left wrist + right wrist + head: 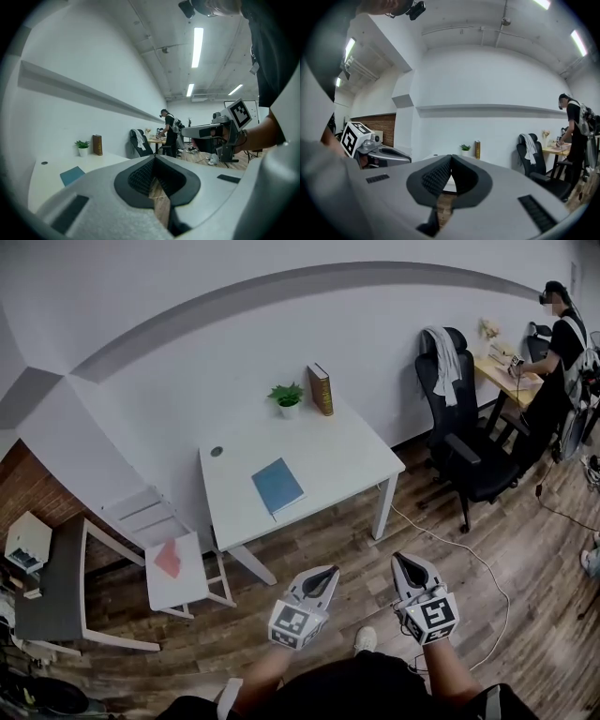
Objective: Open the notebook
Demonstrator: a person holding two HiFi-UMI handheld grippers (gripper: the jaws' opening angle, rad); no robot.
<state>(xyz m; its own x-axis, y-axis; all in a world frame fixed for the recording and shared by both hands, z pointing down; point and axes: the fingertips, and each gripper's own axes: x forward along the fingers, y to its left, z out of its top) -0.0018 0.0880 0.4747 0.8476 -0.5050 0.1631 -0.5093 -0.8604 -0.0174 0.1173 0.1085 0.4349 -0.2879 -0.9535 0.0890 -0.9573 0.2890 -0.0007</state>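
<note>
A blue notebook (pixel 277 487) lies closed near the front edge of the white table (pixel 328 460); the left gripper view shows the notebook (pixel 72 175) at the lower left. Both grippers hang over the wooden floor, well short of the table. My left gripper (pixel 324 576) is shut with nothing between its jaws, and so is my right gripper (pixel 403 563). In the left gripper view my left gripper (pixel 153 159) has its tips together, with the right gripper (pixel 220 131) at the right. The right gripper (pixel 451 158) in its own view is shut too, the left gripper (pixel 370 147) beside it.
A potted plant (pixel 287 397) and an upright brown book (pixel 321 389) stand at the table's back. A white chair (pixel 169 554) with a red item is left of the table. A black office chair (pixel 464 442) and a person (pixel 561 352) at a desk are at the right.
</note>
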